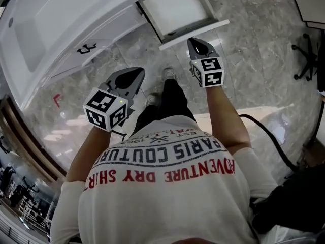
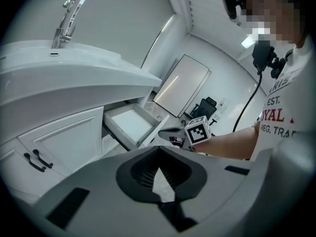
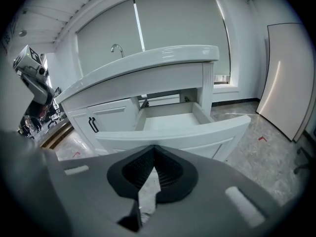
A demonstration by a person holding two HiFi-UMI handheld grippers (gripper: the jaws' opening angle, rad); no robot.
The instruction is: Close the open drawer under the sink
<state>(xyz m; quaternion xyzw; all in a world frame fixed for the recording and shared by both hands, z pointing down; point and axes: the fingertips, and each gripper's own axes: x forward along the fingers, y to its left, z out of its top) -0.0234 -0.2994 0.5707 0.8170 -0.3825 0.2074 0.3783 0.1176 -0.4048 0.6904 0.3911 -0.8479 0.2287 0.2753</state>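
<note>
The white drawer (image 1: 177,9) stands pulled out from the vanity under the sink, and its inside is bare. Its front panel (image 1: 195,33) faces me. My right gripper (image 1: 199,47) hovers shut just in front of that panel, apart from it, with nothing held. In the right gripper view the drawer front (image 3: 187,135) fills the middle, just beyond the right gripper (image 3: 154,148). My left gripper (image 1: 129,78) hangs shut and empty further left and back, over the floor. The left gripper view shows the left gripper (image 2: 159,149), the drawer (image 2: 129,123) from the side and the right gripper (image 2: 170,131) near its front.
Cabinet doors with black handles (image 1: 86,49) sit left of the drawer, below the basin and faucet (image 2: 66,21). A white board (image 3: 284,78) leans on the right wall. An office chair (image 1: 307,55) and a black cable (image 1: 269,136) lie on the marble floor to my right.
</note>
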